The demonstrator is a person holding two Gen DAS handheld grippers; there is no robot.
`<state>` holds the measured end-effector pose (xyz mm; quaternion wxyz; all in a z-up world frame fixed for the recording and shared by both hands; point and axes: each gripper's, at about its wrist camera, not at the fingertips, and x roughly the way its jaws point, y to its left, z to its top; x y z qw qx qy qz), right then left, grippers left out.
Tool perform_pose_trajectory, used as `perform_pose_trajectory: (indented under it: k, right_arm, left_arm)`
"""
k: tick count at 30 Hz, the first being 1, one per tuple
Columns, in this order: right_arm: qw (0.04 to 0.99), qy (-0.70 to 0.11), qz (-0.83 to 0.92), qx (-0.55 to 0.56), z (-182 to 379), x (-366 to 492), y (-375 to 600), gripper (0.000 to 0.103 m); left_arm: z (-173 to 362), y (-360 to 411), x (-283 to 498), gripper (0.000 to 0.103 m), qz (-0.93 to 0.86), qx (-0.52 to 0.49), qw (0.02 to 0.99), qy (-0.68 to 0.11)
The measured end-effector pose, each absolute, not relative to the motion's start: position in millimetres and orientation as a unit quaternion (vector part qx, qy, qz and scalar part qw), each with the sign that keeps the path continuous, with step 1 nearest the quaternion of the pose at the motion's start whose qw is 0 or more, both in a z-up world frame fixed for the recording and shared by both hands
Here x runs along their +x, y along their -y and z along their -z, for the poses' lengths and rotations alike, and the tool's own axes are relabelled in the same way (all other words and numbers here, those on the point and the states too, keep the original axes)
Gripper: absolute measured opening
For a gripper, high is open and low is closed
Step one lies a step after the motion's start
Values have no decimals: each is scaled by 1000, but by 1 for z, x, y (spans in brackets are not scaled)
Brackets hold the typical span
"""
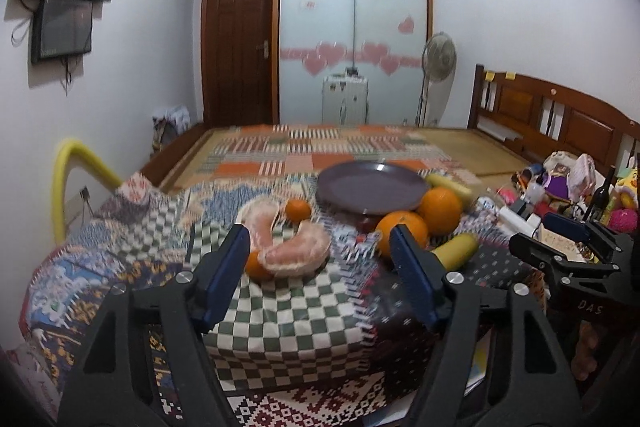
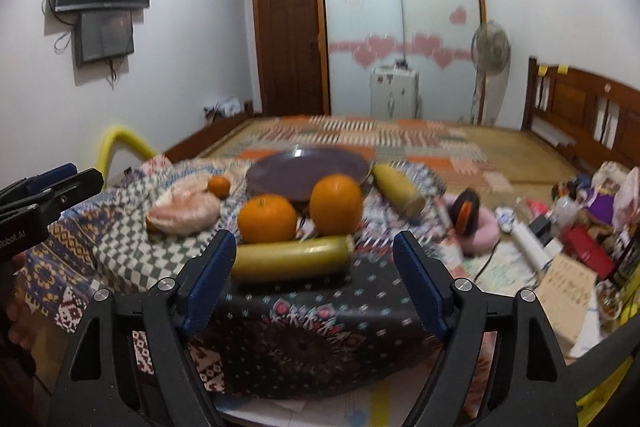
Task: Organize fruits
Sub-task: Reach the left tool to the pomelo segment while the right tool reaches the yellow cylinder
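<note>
left gripper [image 1: 320, 267] fingers apart, holding nothing; it faces the pomelo wedges [image 1: 294, 247]. right gripper [image 2: 314, 269] fingers apart, also holding nothing; it faces the near banana [image 2: 292, 261]. all fruit lies on the patchwork cloth [image 2: 304, 339], none on the purple plate [image 2: 306, 173]: two oranges [image 2: 267, 219] just in front of the plate, a mandarin [image 2: 219, 185] to their left, a far banana [image 2: 398, 191] at the plate's right edge.

risks: the oranges sit close together and almost against the near banana, so a careless lift could set them rolling toward the cloth's edge. the peeled wedges look soft and could crush under a hard pinch. the plate seems raised, possibly tippable.

unclear: both views are blurred. a second mandarin [image 1: 256, 265] is half hidden behind the wedge. the plate's base is hidden by the fruit.
</note>
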<state>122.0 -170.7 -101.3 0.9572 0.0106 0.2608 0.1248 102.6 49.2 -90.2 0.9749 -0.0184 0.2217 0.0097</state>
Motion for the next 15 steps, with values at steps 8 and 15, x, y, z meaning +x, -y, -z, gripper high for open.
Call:
perform_pose_trajectory:
  k: [8, 15]
  right_arm:
    - [943, -305, -131, -2, 134, 153, 143, 100]
    - [937, -331, -114, -7, 149, 172, 125, 103]
  left_arm:
    - [126, -72, 128, 72, -19, -26, 963, -269]
    - [150, -84, 149, 72, -19, -30, 954, -298]
